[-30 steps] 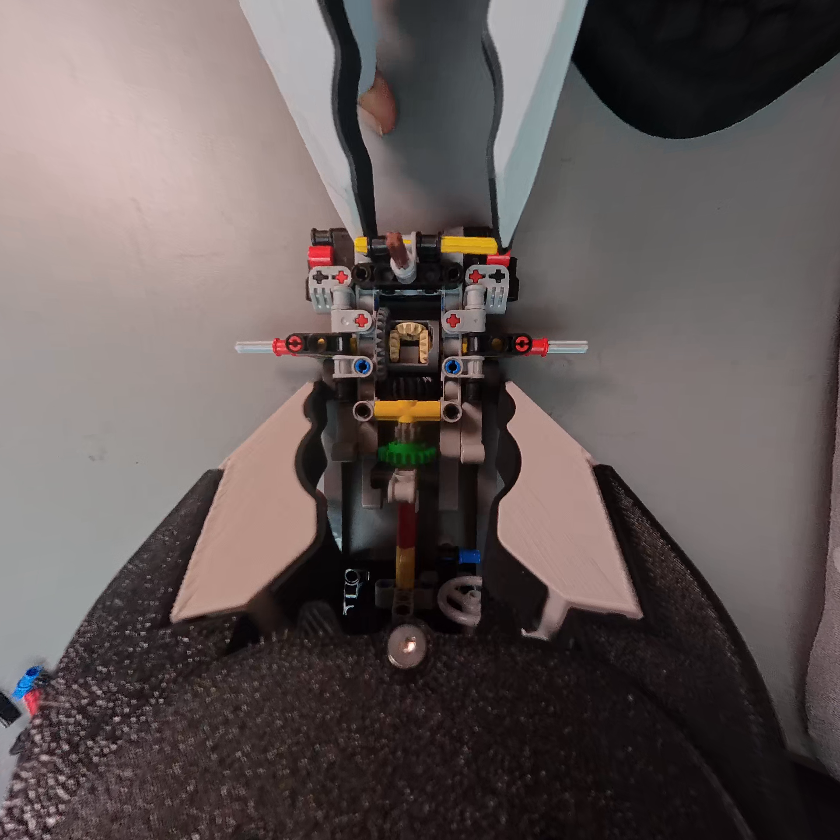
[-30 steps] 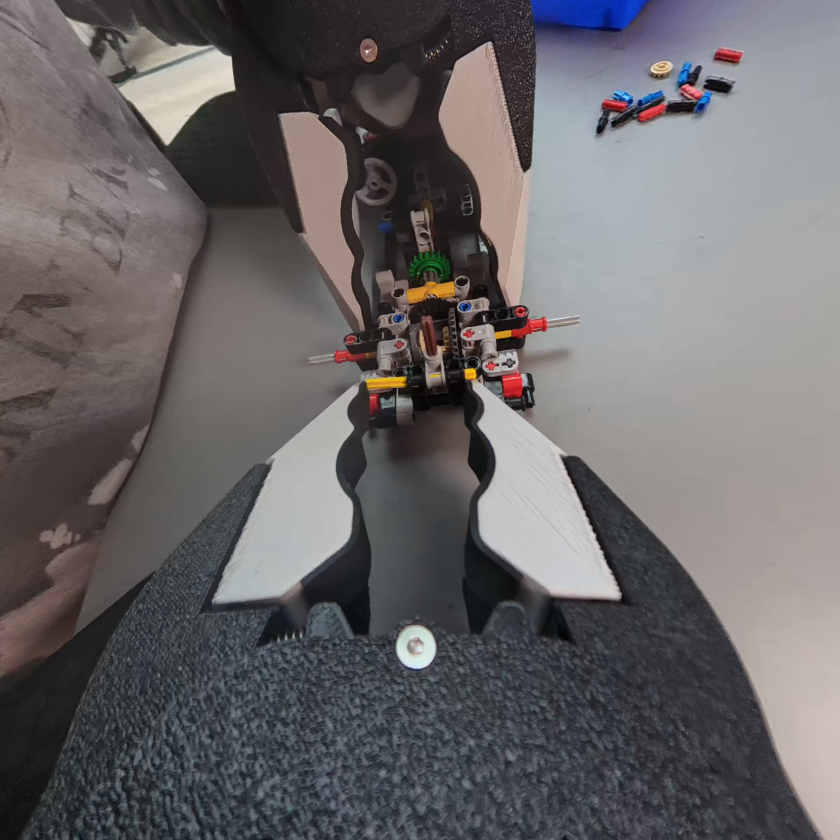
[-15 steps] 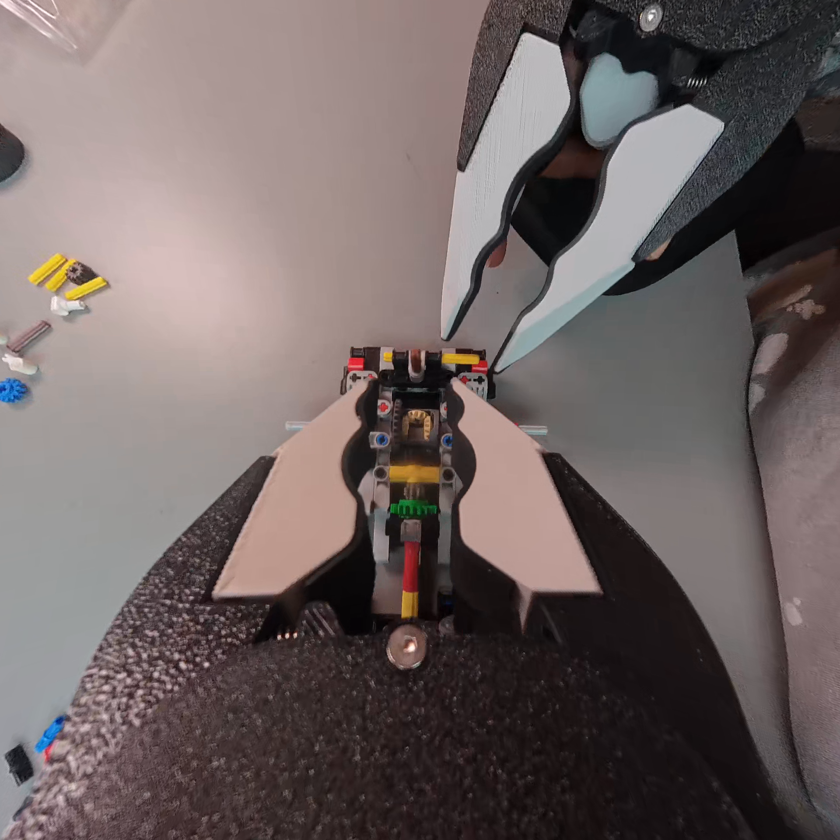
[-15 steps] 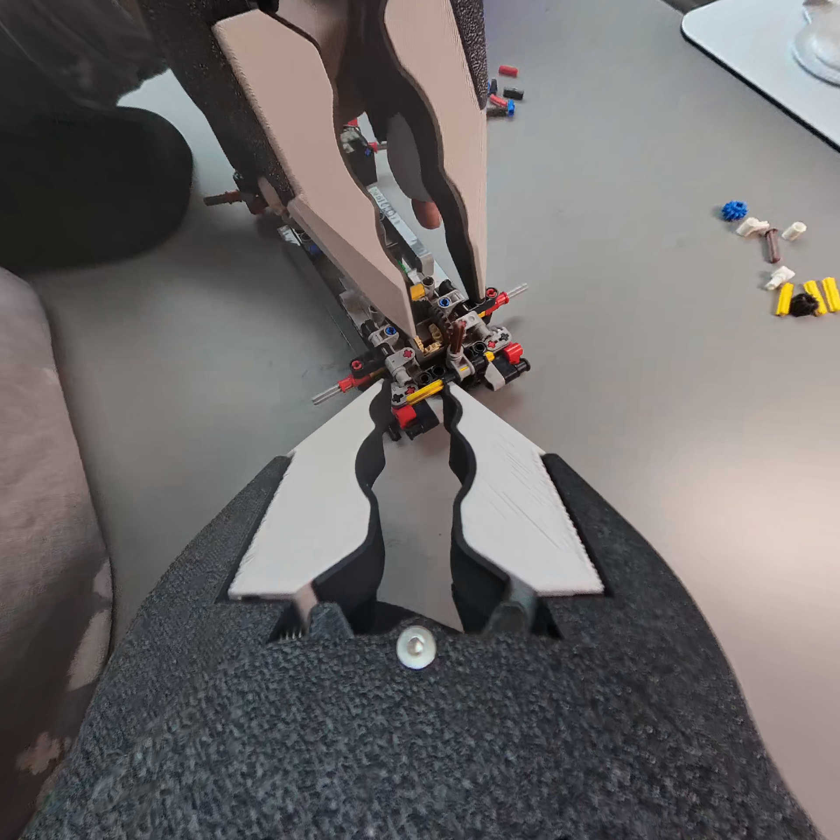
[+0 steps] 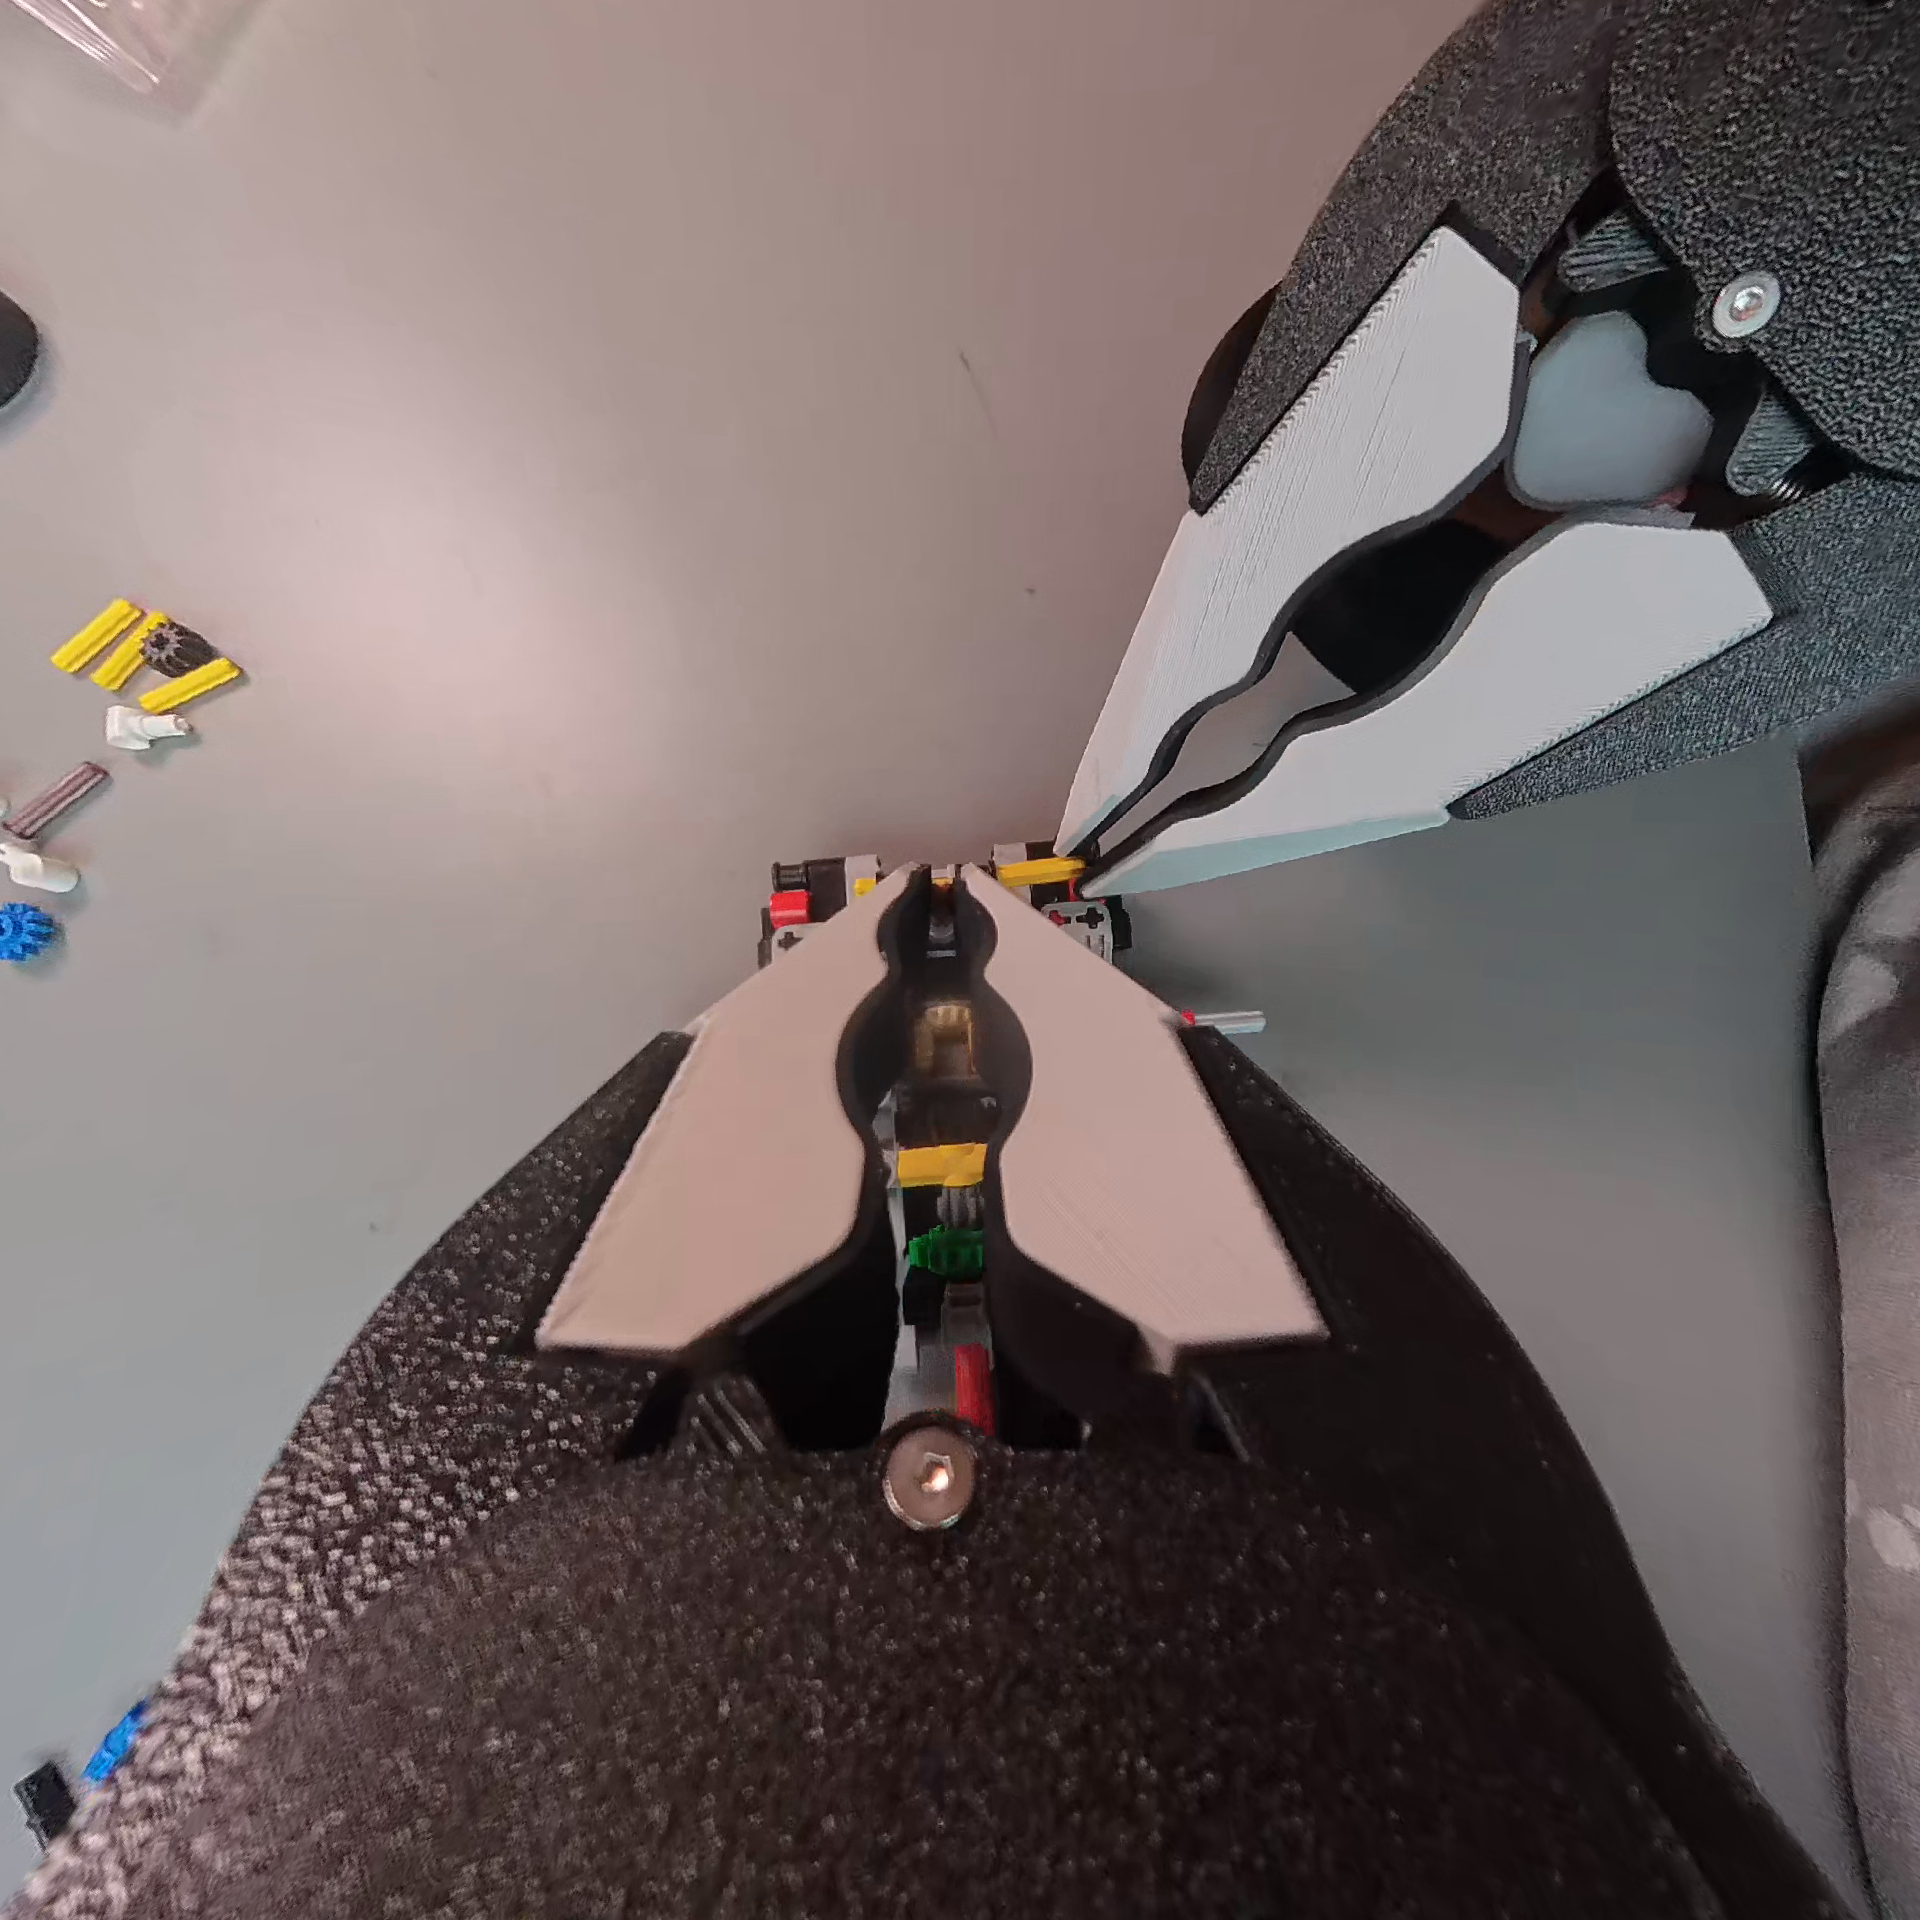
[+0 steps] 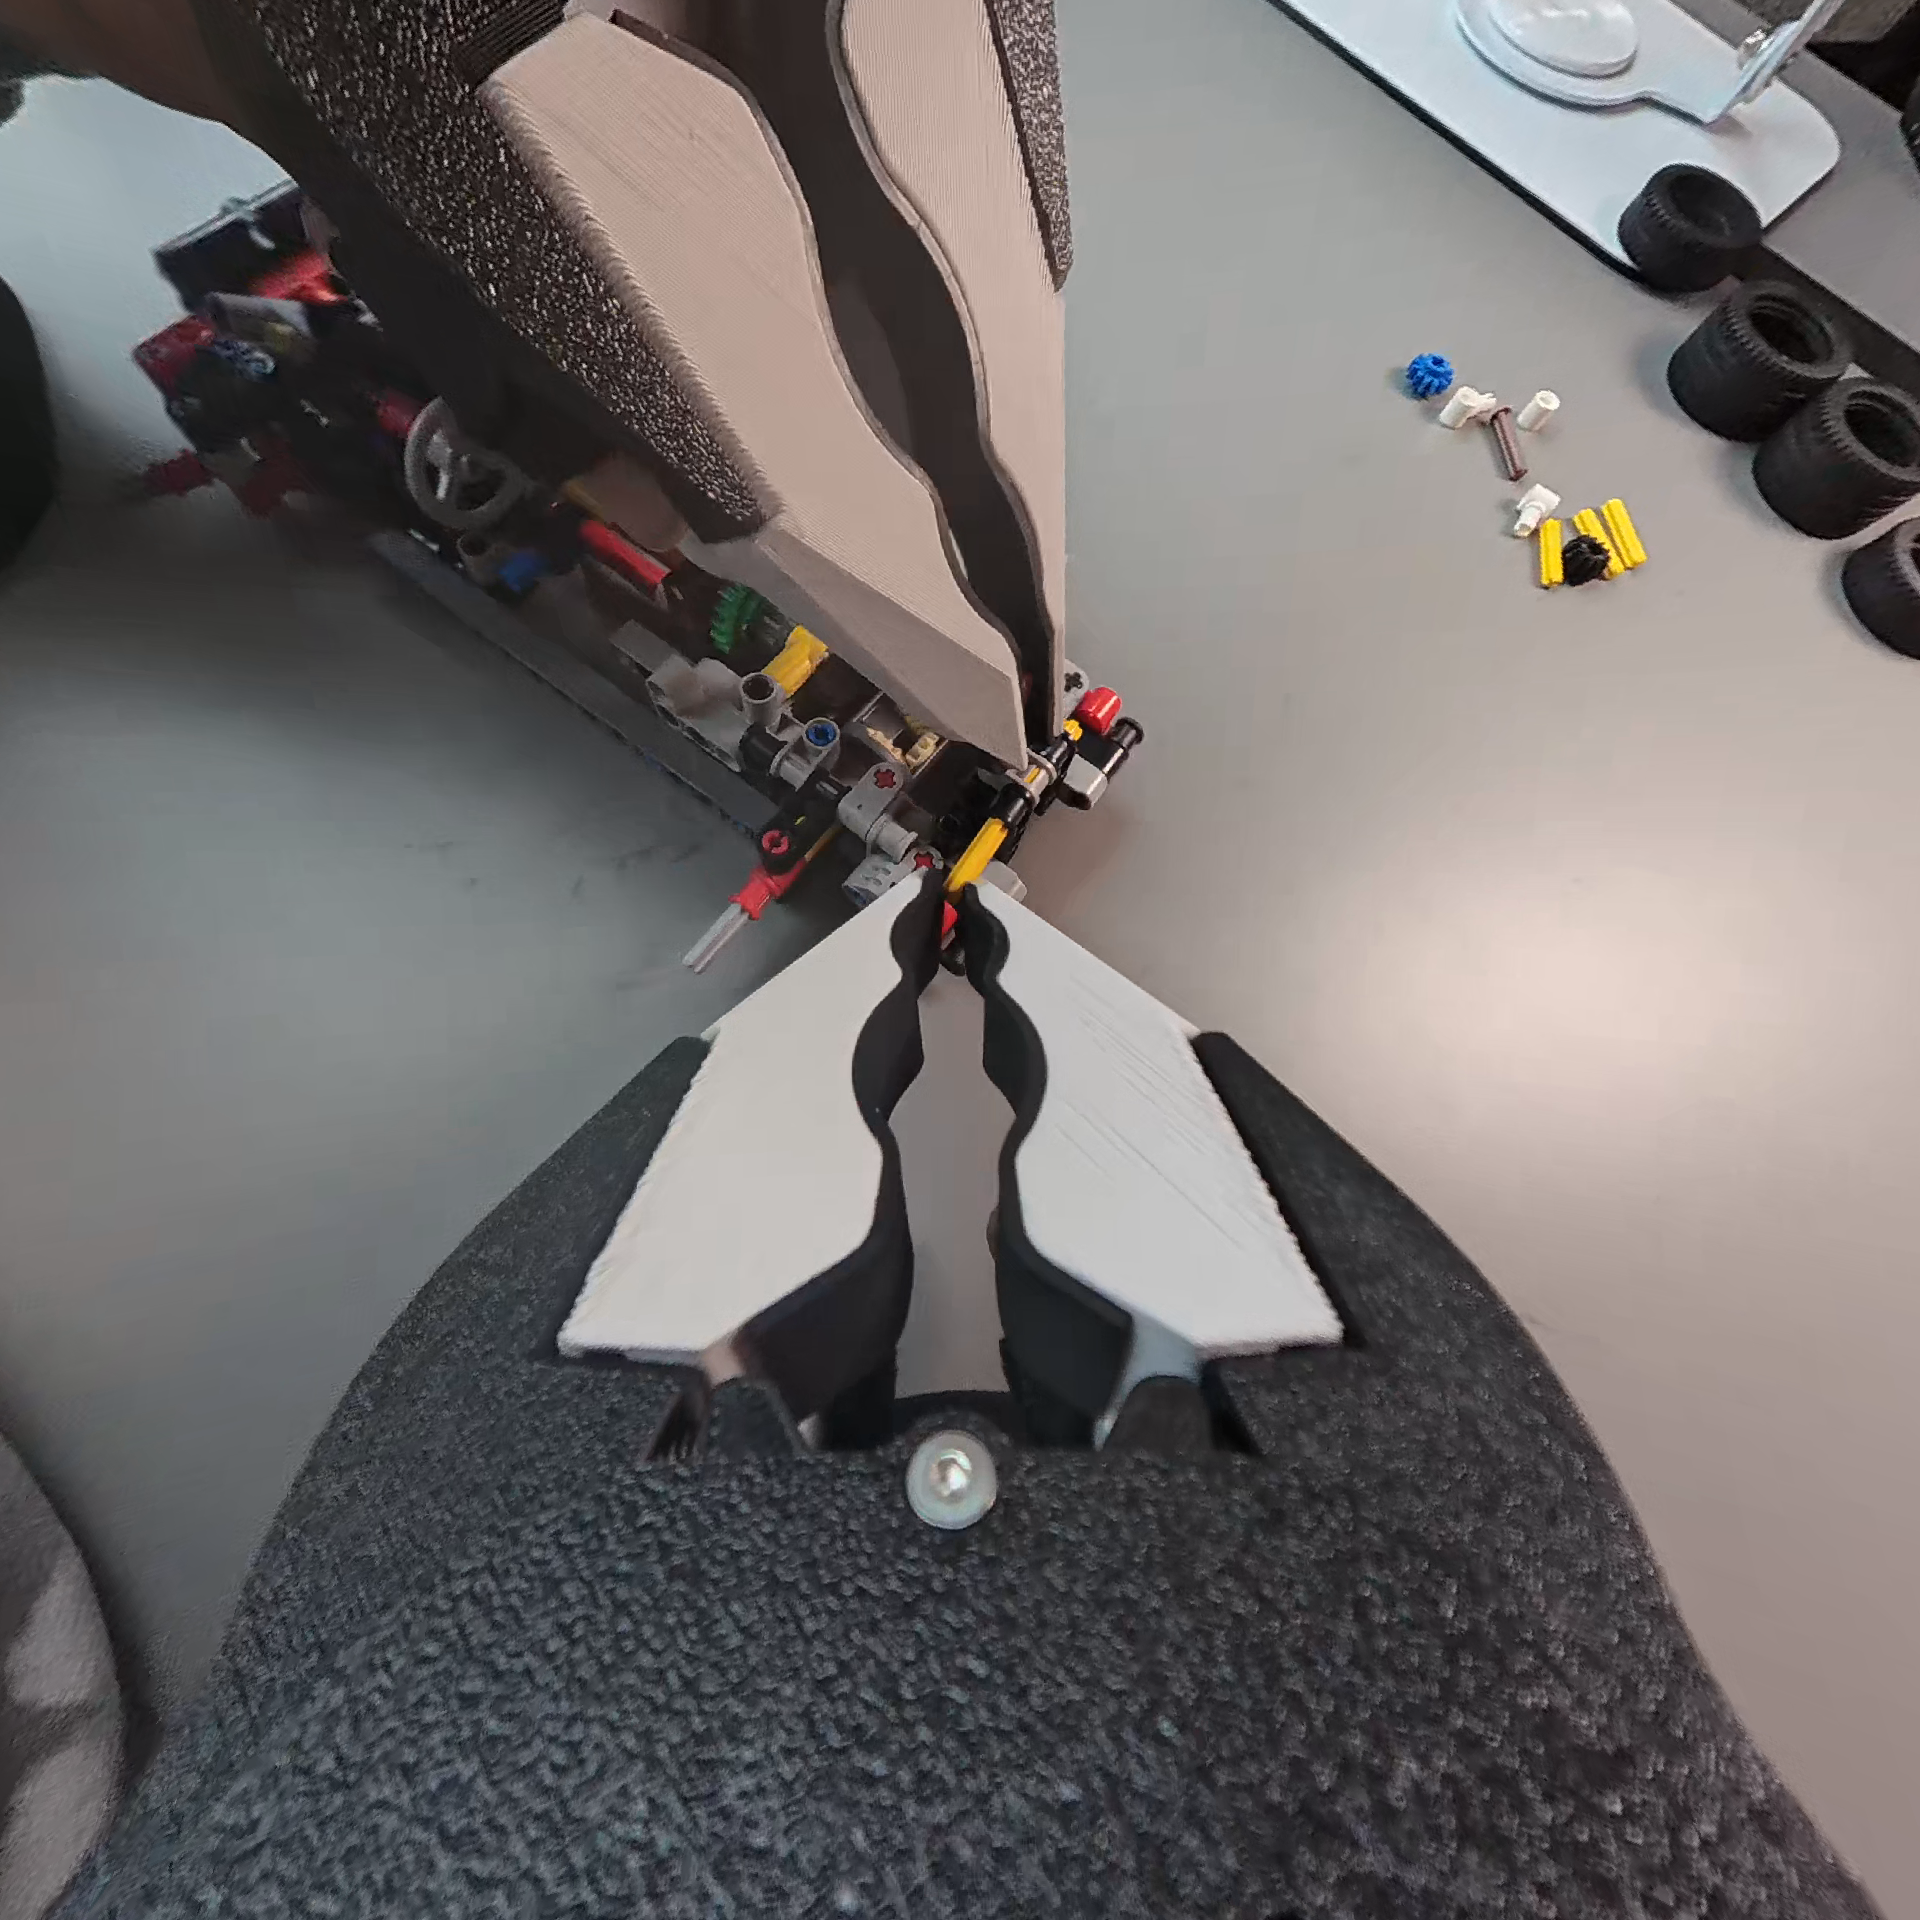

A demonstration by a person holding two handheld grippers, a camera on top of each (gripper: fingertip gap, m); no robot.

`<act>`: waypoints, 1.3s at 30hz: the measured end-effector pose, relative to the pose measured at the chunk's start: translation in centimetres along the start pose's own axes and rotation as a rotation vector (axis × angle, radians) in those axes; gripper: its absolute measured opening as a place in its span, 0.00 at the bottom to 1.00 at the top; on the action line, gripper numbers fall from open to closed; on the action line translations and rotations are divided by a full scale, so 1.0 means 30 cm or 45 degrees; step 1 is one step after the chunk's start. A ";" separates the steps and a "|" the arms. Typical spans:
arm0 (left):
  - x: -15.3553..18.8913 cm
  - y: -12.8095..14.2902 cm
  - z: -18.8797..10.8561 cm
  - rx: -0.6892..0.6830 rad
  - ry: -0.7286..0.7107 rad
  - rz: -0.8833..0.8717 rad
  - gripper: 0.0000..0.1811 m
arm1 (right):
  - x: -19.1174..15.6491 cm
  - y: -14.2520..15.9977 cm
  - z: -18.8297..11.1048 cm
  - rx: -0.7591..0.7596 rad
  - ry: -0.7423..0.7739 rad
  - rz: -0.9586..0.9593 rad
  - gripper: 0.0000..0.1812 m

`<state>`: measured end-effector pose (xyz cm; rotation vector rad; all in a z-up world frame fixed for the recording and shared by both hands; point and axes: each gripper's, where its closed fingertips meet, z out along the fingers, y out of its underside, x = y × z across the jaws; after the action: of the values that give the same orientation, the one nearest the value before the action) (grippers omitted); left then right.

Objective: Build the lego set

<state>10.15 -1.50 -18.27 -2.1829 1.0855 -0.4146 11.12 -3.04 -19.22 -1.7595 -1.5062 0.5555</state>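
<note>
**Spotter:** Where is the chassis lying for you?

**Operator:** The lego chassis [image 6: 727,686] sits on the grey table [image 6: 1403,935], its long axis running from the steering wheel [image 6: 457,483] at far left to the axle end in the middle. My left gripper [image 5: 940,883] lies along that axis over the model, tips nearly together around a part at the far end; I can't tell if it truly pinches.

**Spotter:** And the right?

**Operator:** My right gripper [image 6: 951,914] meets the same end from the near side, fingers closed on the tip of the yellow axle [image 6: 987,831], which lies across the chassis. So I judge any push must go along that axle, crosswise. The right is nearer it. Loose pieces [image 6: 1538,488] and tyres [image 6: 1766,353] wait far right.
</note>
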 end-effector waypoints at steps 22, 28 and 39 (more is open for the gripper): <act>-0.073 0.037 0.021 0.085 -0.049 -0.141 0.02 | 0.076 -0.031 0.040 0.100 -0.012 -0.167 0.00; -0.077 0.028 0.019 0.163 0.014 -0.286 0.03 | 0.087 -0.031 0.041 0.079 -0.055 -0.093 0.00; -0.060 0.013 0.021 0.167 0.001 -0.201 0.05 | 0.097 -0.044 0.019 0.096 -0.238 0.134 0.11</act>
<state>9.18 0.01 -19.00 -2.1589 0.8638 -0.5416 10.47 -0.03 -18.16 -1.7753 -1.5026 0.8397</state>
